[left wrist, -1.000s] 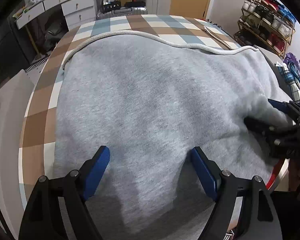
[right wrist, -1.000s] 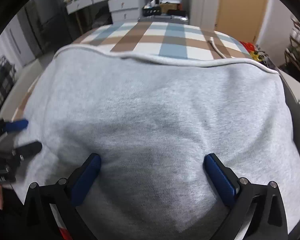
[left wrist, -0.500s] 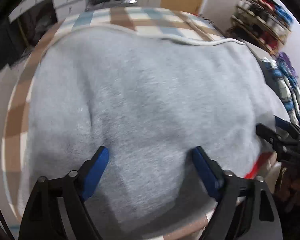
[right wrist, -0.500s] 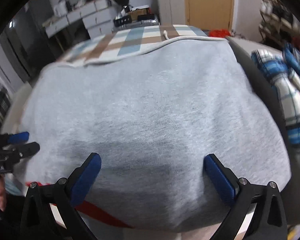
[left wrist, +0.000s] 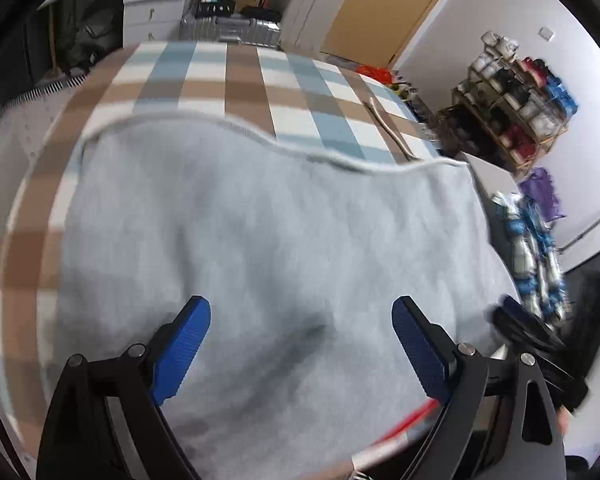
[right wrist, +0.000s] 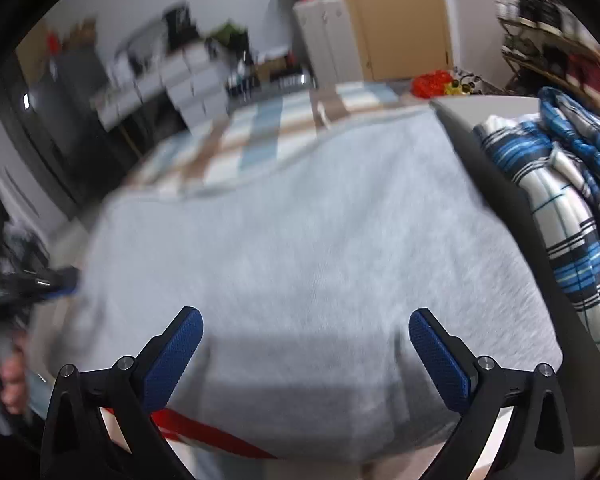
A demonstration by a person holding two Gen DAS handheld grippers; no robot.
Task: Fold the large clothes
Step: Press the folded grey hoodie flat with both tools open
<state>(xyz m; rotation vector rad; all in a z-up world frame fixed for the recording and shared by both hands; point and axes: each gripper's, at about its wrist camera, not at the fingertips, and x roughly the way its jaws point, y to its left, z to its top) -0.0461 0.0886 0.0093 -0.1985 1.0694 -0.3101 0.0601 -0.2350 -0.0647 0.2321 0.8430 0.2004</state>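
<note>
A grey sweatshirt (left wrist: 284, 240) lies spread flat over a table (left wrist: 228, 76) covered in a brown, blue and white checked cloth, its white-edged hem toward the far side. The left gripper (left wrist: 300, 328) hangs above the garment's near part, blue fingers (left wrist: 184, 336) spread wide with nothing clamped between them. The right gripper (right wrist: 306, 340) is likewise above the near edge, fingers apart and empty. A blue plaid garment (right wrist: 560, 208) lies heaped at the right. Both views are blurred.

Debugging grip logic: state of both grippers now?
Left gripper: open, holding nothing, above the grey garment.
Right gripper: open, holding nothing.
</note>
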